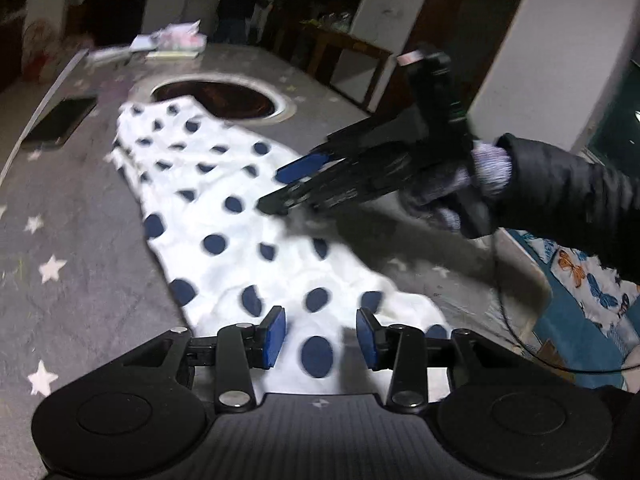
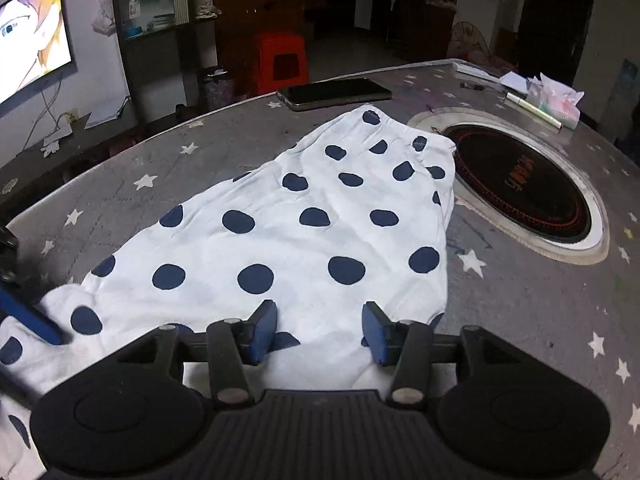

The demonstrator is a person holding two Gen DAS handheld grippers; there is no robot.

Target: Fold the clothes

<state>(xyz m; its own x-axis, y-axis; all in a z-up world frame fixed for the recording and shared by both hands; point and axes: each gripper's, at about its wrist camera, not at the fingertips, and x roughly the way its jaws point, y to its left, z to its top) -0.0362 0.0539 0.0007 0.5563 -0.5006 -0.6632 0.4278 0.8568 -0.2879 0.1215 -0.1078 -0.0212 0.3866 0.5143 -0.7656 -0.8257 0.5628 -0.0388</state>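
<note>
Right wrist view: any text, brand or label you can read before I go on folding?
Induction cooktop set in the table: reddish lettering on the glass, too blurred and skewed to read.
Tissue pack: print too small to read.
Phone, polka-dot garment: no text visible.

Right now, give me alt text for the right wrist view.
A white garment with navy polka dots lies spread on a grey star-print table, with the open right gripper over its near edge. A phone lies beyond it.
</note>
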